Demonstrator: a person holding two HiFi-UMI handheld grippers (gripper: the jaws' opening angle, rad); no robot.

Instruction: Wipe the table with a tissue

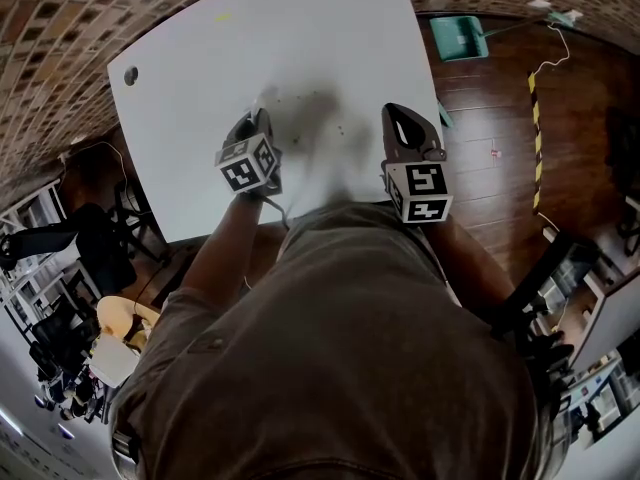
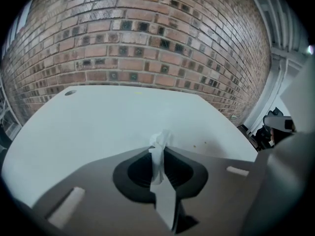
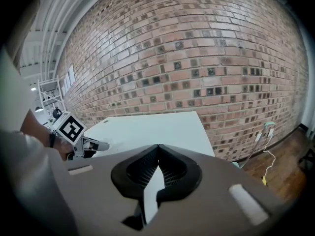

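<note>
The white table (image 1: 280, 38) lies in front of me, with a smudge and small dark specks (image 1: 322, 103) near its front middle. My left gripper (image 1: 262, 118) hovers at the specks' left edge. It is shut on a white tissue (image 2: 160, 144), whose crumpled tip sticks out past the jaws over the table (image 2: 98, 127). My right gripper (image 1: 398, 113) is over the table's front right part, apart from the smudge. In the right gripper view its jaws (image 3: 158, 146) are shut with nothing between them, and the left gripper (image 3: 81, 142) shows at the left.
A dark round hole (image 1: 131, 75) sits near the table's far left corner. A teal dustpan (image 1: 458, 36) lies on the wooden floor to the right, near a white cable and black-yellow tape (image 1: 535, 118). A brick wall (image 2: 147, 43) stands beyond the table. Chairs (image 1: 90, 238) crowd the left.
</note>
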